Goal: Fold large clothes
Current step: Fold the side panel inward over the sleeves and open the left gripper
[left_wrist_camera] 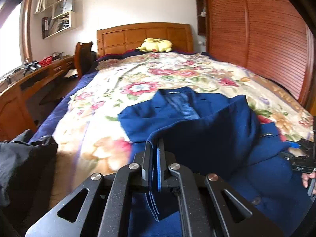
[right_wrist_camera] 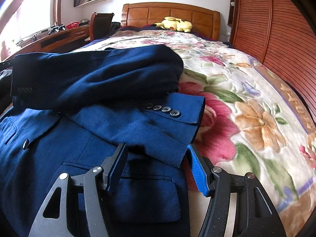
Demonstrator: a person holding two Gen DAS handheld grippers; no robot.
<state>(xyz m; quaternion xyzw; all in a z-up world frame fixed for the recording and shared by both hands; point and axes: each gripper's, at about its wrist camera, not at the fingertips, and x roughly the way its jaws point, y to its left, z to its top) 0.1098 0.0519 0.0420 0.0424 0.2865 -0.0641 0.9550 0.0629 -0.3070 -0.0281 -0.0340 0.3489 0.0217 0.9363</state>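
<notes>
A dark blue suit jacket (left_wrist_camera: 197, 122) lies on the floral bedspread (left_wrist_camera: 138, 75) near the foot of the bed. My left gripper (left_wrist_camera: 154, 144) is shut on a raised fold of the jacket, which hangs between its pads. In the right wrist view the jacket (right_wrist_camera: 98, 128) shows a sleeve cuff with several buttons (right_wrist_camera: 164, 109) laid across its front, and a lifted dark fold (right_wrist_camera: 98, 73) behind. My right gripper (right_wrist_camera: 156, 150) is open, its jaws on either side of the sleeve's lower edge, just above the flap pocket (right_wrist_camera: 138, 193). The right gripper also shows at the right edge of the left wrist view (left_wrist_camera: 302, 158).
A yellow plush toy (left_wrist_camera: 156, 45) lies by the wooden headboard (left_wrist_camera: 144, 33). A slatted wooden wardrobe (left_wrist_camera: 256, 29) runs along the bed's right side. A desk (left_wrist_camera: 29, 79) and chair (left_wrist_camera: 84, 57) stand left. Dark clothing (left_wrist_camera: 21, 164) lies at the bed's left corner.
</notes>
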